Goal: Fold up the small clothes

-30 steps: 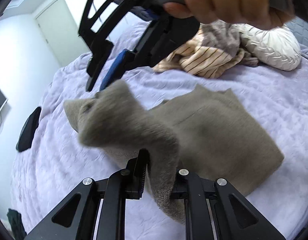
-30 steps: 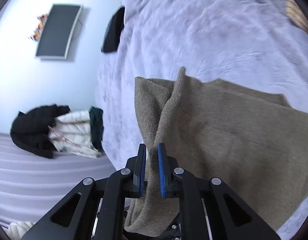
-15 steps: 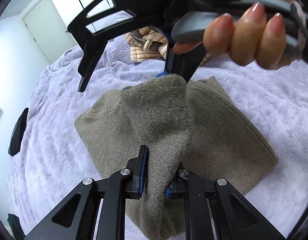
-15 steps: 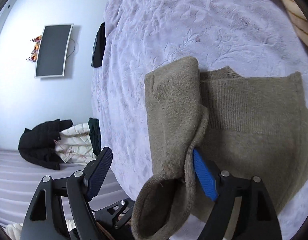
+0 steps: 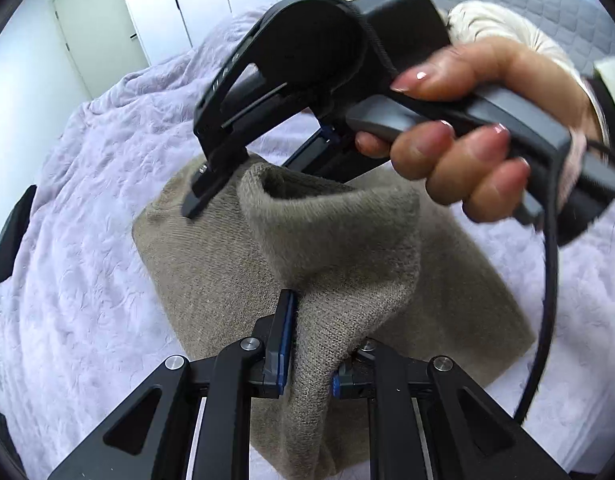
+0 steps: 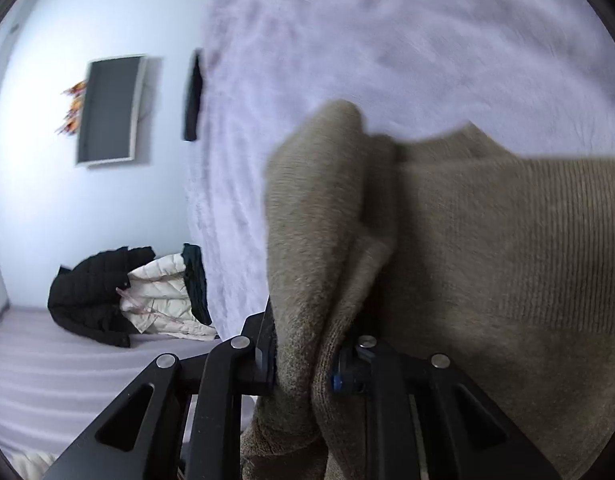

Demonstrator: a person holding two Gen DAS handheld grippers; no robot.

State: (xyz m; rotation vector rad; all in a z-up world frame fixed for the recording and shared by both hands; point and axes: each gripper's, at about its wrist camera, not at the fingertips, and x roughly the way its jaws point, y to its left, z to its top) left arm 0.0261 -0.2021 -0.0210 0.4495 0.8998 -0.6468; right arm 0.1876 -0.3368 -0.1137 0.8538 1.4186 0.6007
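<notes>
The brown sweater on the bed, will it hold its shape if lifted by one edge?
Probably not: the sweater sags between the left gripper and right gripper, so it looks floppy. Its fuzzy knit bunches in both, so it is unlikely to slip.

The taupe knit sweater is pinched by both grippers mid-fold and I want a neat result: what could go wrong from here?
1. The raised fold of the taupe knit sweater is bunched and open like a tube, so it may land creased.
2. The left gripper and right gripper each pinch a thick wad; pulling apart could drag the folded part across the lilac bedspread.
</notes>
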